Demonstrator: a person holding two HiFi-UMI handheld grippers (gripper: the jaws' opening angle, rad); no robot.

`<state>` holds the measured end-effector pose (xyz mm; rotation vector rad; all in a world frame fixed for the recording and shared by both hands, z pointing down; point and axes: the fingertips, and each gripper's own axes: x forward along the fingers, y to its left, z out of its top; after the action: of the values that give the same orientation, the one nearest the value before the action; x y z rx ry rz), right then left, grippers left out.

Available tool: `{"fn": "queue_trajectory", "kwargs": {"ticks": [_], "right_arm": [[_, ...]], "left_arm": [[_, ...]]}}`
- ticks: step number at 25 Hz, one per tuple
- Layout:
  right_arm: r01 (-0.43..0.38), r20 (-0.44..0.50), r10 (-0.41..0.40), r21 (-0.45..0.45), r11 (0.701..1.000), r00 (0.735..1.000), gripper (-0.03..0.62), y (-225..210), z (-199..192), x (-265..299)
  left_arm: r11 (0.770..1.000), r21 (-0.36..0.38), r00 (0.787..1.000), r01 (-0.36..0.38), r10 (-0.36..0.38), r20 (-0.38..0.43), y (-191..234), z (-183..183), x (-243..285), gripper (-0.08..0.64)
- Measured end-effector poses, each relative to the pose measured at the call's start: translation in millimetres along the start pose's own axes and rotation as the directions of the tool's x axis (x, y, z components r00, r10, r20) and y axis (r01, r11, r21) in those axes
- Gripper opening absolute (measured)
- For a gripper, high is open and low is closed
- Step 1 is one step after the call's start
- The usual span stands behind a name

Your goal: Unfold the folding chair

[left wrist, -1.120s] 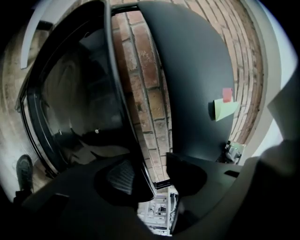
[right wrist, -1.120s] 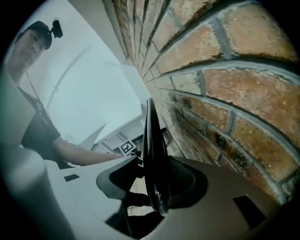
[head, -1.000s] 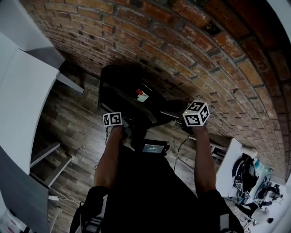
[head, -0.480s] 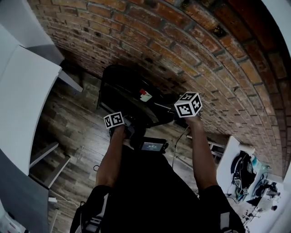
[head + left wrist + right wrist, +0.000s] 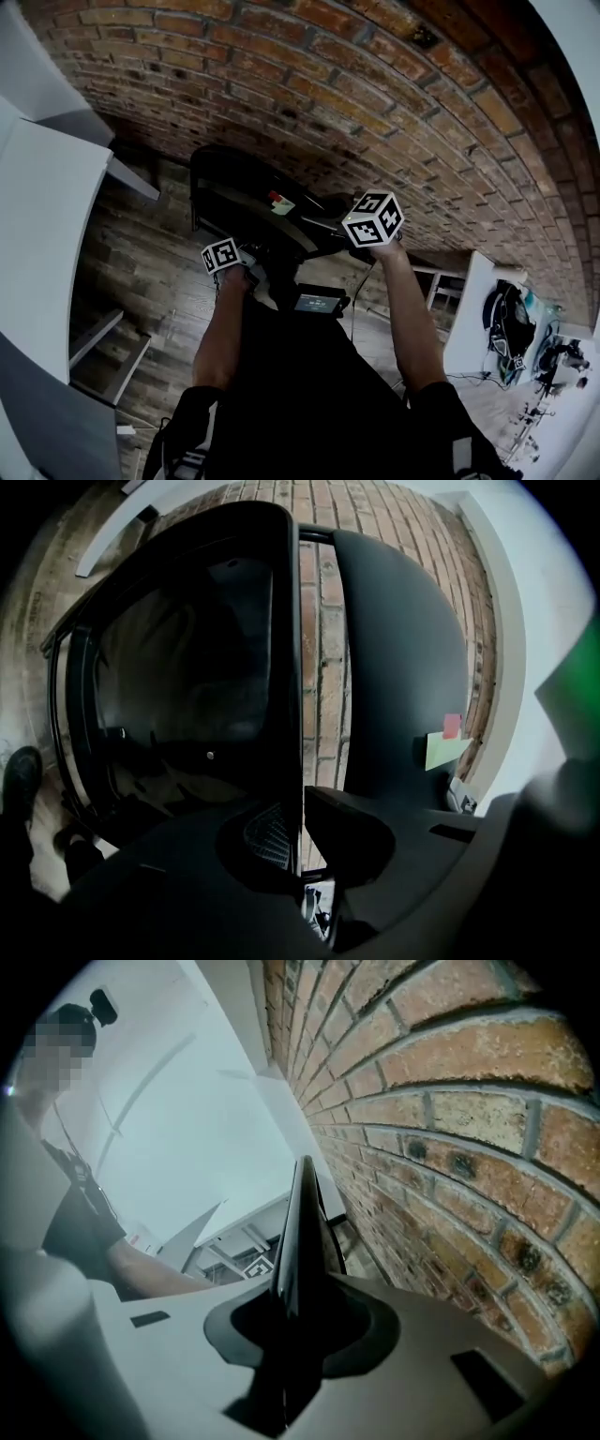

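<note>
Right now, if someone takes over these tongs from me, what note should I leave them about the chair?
Left tongs: shut on a thin black edge of the chair.
Right tongs: jaws have just been closing and are clamped on another chair edge.
Chair: by the brick wall, its two panels close together.
Done: both grips taken.
Left: probably draw the panels apart until the chair opens.

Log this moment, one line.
left tool: shut on folding chair | right tool: jaws just closed on folding chair | folding chair by brick wall
</note>
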<state>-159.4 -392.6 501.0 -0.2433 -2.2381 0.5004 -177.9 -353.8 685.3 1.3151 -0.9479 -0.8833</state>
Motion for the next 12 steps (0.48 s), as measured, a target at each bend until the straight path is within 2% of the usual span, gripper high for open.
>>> {"fn": "queue_trajectory", "kwargs": {"ticks": [6,12], "right_arm": [[0.044,0.032,-0.046,0.069,0.997,0.998,0.097,17.2,-14.0,-7.1],[0.112,0.064,-0.125,0.178,0.978,0.99,0.097,30.7,-48.2,-26.5]], "left_arm": [[0.999,0.034,1.0,-0.008,0.009,-0.021,-0.9,-11.4,-3.5,0.034],[0.996,0.064,0.993,-0.055,0.061,-0.098,1.0,-47.0,-2.1,0.034]]}}
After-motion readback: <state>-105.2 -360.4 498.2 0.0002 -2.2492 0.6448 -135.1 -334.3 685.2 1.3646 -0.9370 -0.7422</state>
